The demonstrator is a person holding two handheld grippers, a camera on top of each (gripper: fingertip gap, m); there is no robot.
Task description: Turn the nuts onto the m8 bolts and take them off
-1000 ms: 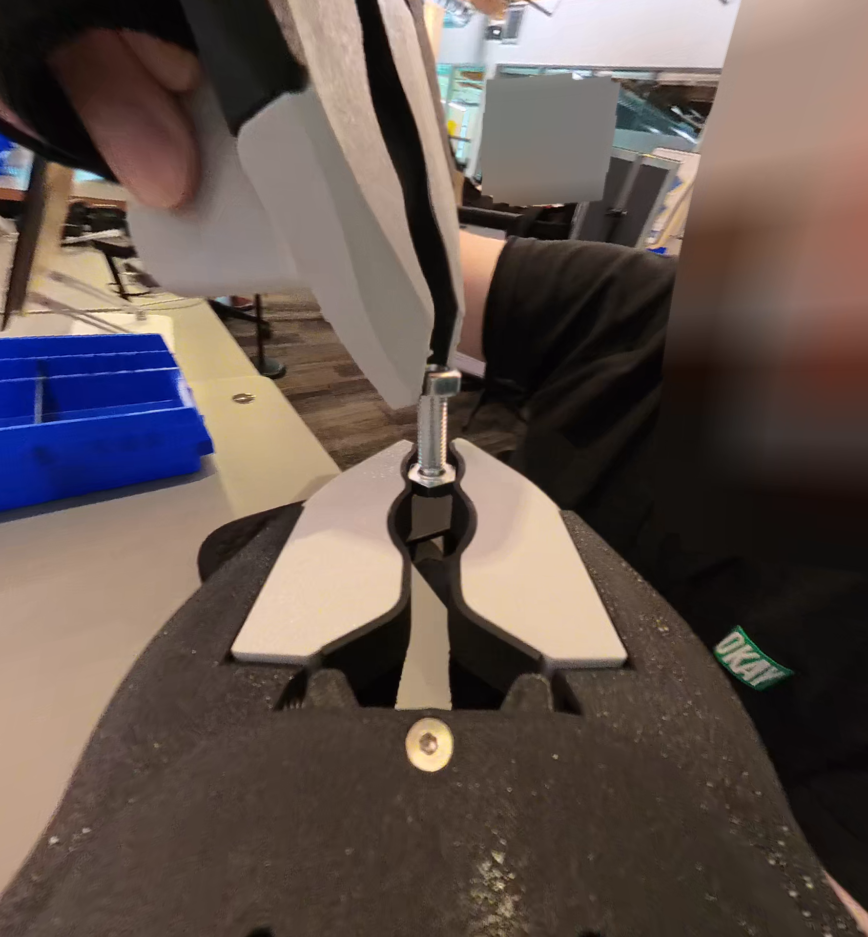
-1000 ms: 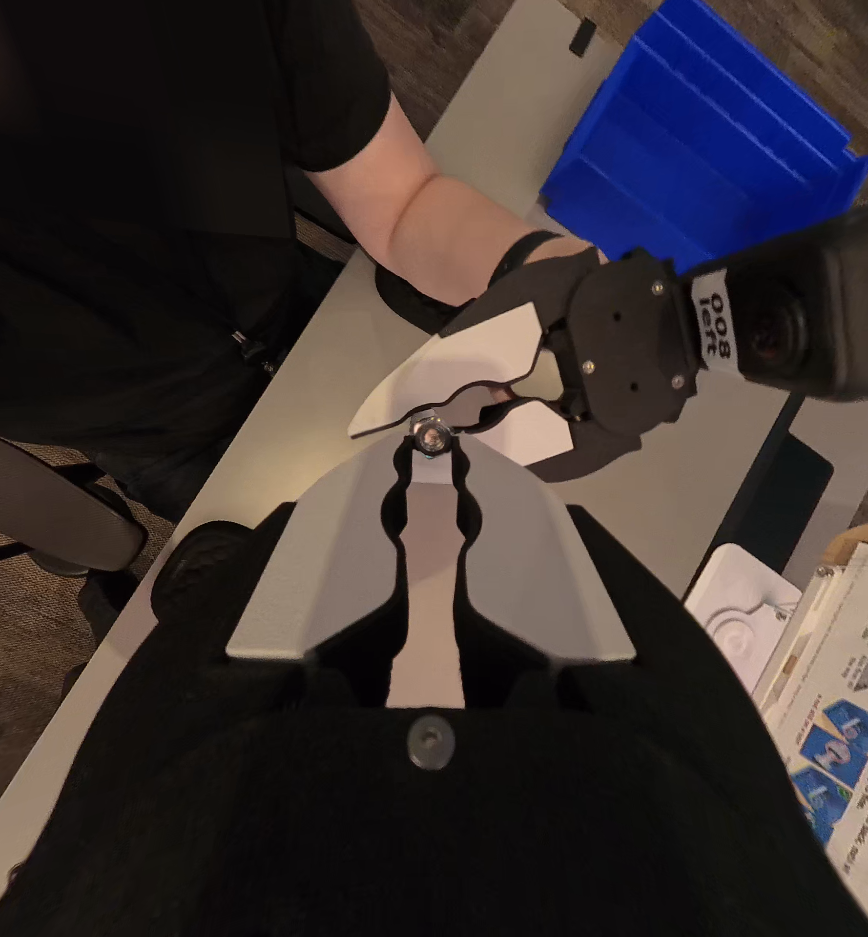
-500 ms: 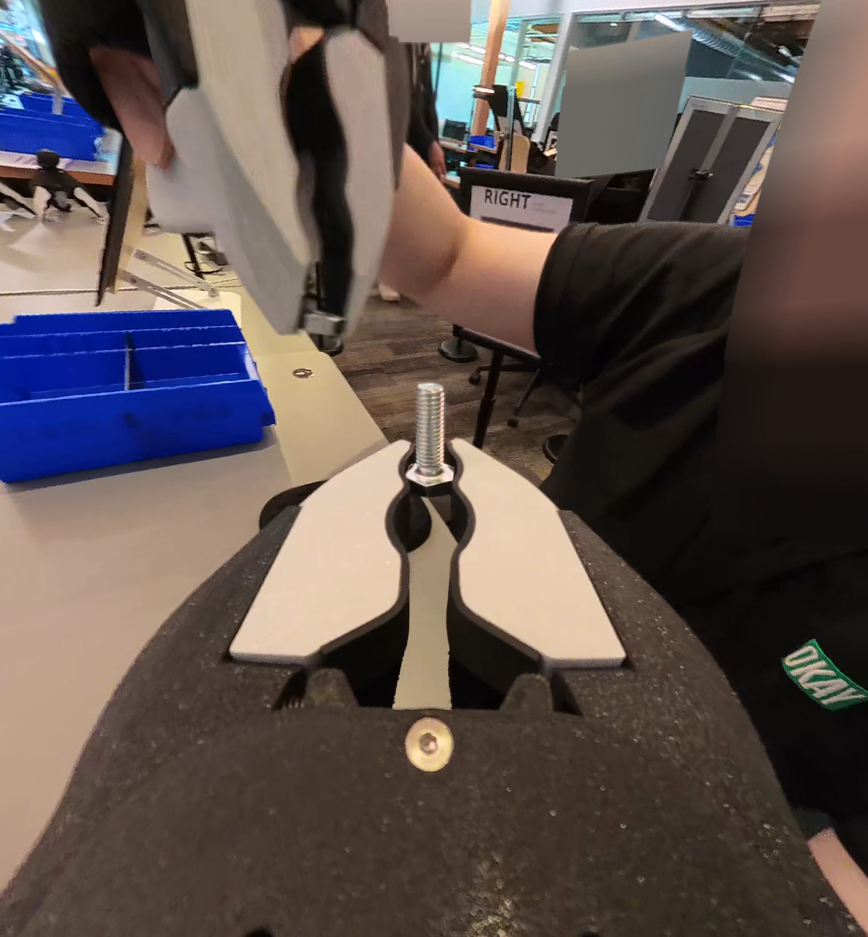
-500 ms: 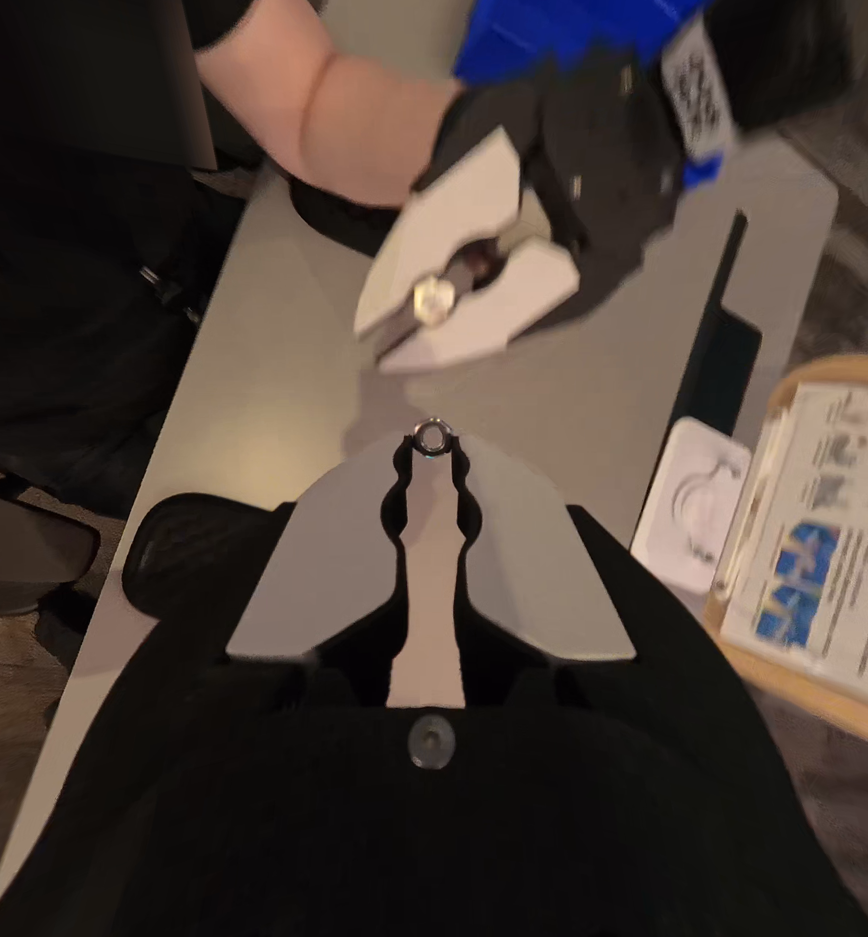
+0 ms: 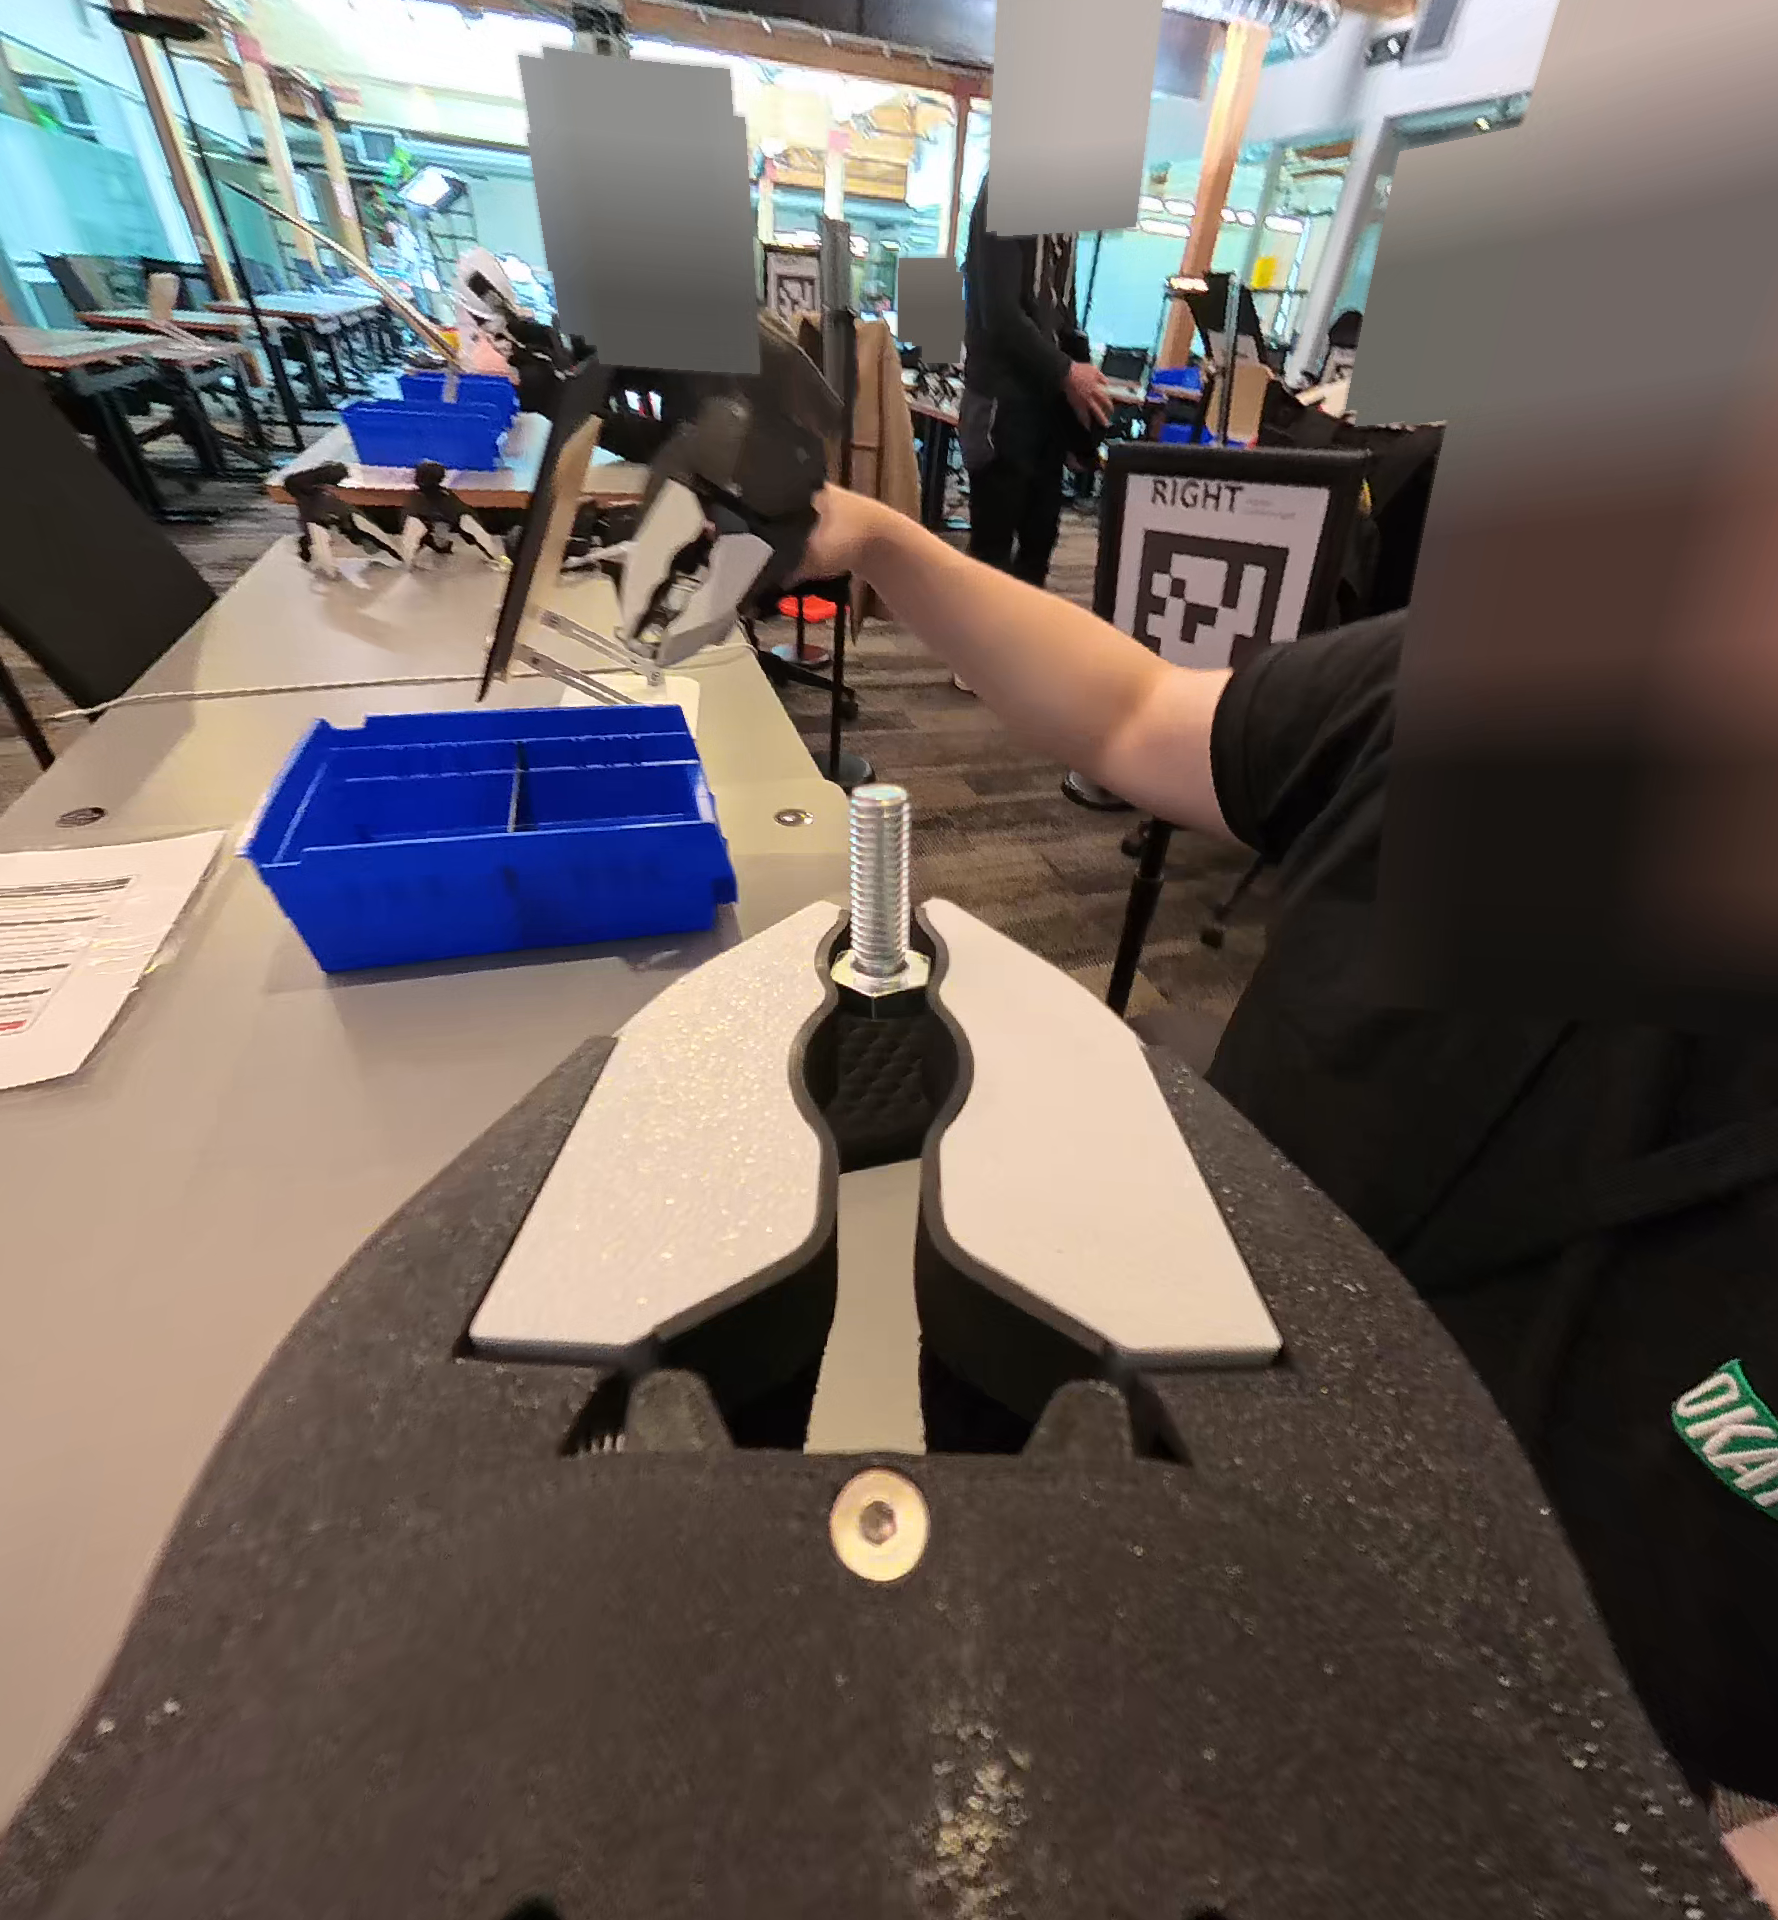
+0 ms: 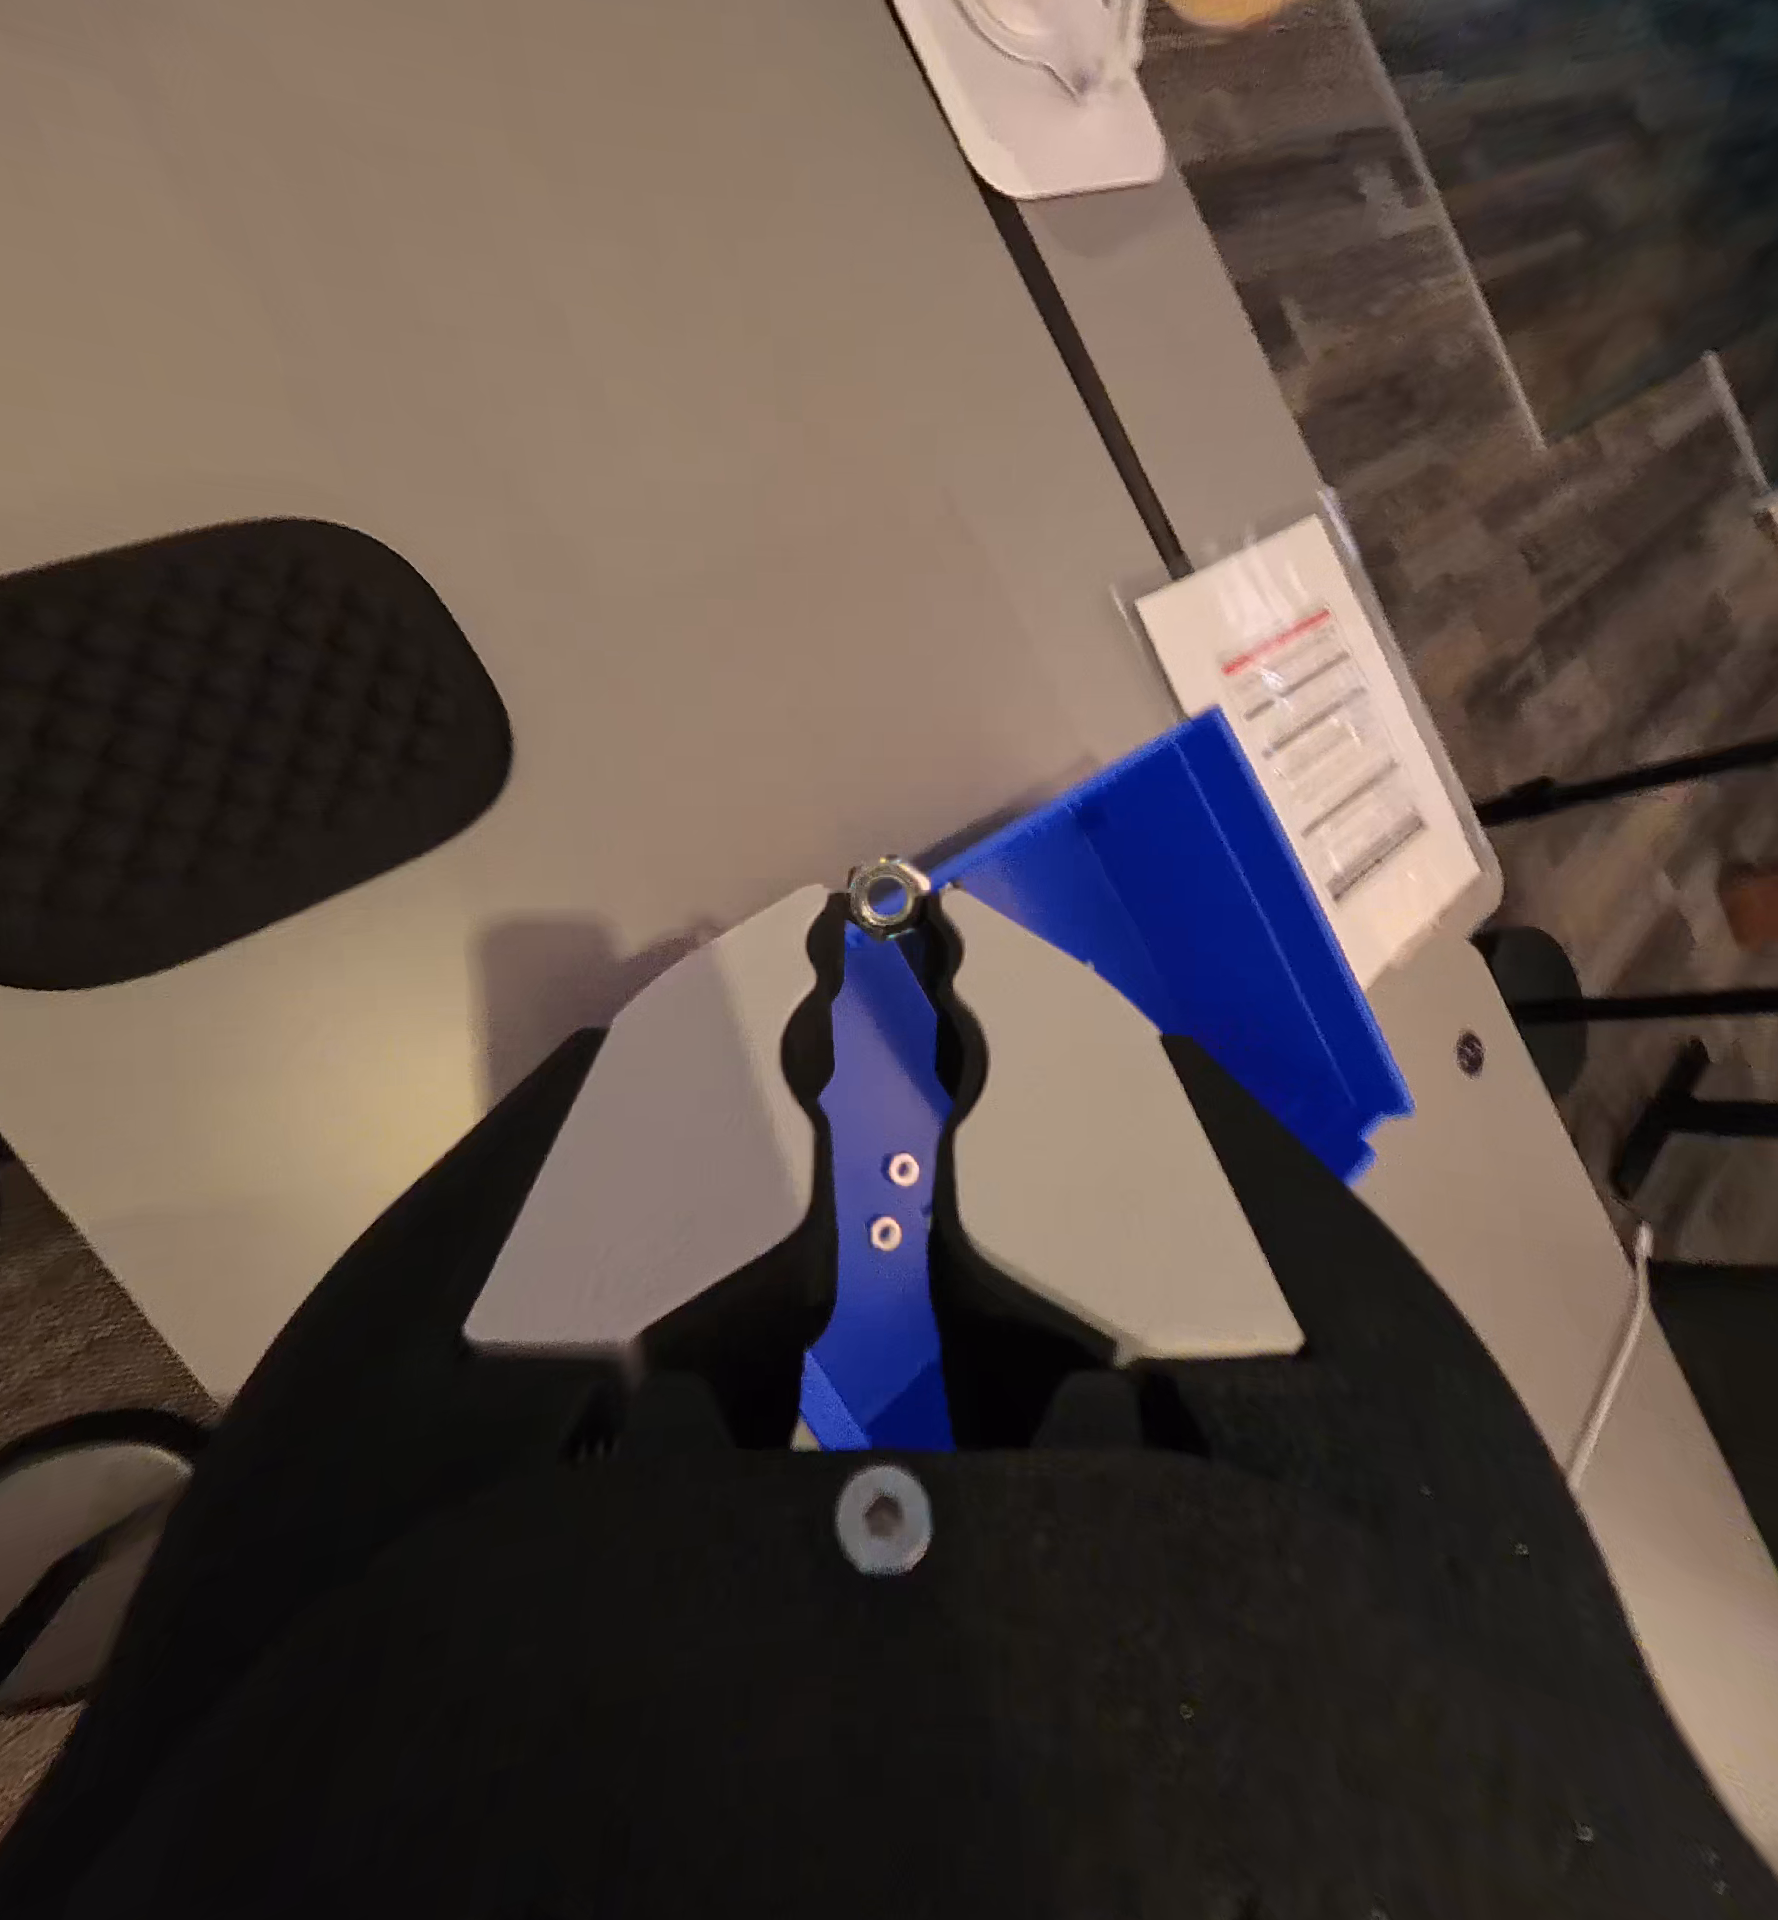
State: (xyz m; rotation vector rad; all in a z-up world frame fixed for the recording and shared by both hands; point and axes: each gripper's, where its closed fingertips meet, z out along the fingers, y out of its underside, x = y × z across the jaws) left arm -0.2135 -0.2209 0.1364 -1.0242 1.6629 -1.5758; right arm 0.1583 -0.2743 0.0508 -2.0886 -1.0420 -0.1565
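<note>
My left gripper (image 5: 880, 977) is shut on the hex head of a silver M8 bolt (image 5: 879, 883), which stands upright with its bare threaded shaft pointing up. My right gripper (image 6: 885, 906) is shut on a silver hex nut (image 6: 885, 898) at its fingertips and holds it above the blue bin (image 6: 1176, 935). Two more nuts (image 6: 893, 1200) lie on the bin floor, seen between the right fingers. In the left wrist view the right gripper (image 5: 682, 582) hangs far off, above and beyond the blue bin (image 5: 490, 831).
The grey table (image 5: 241, 1143) holds a printed sheet (image 5: 23, 945) at the left. The right wrist view shows a black textured pad (image 6: 189, 748), a white tray (image 6: 1051, 104) and a sleeved sheet (image 6: 1311, 748). A person in black (image 5: 1487, 1039) stands close on the right. The grippers' ends are close to 40 cm from one another.
The right gripper took the nut off the top of the bolt and carried it away to above the blue bin. The left gripper kept hold of the bolt, whose shaft is now bare.
</note>
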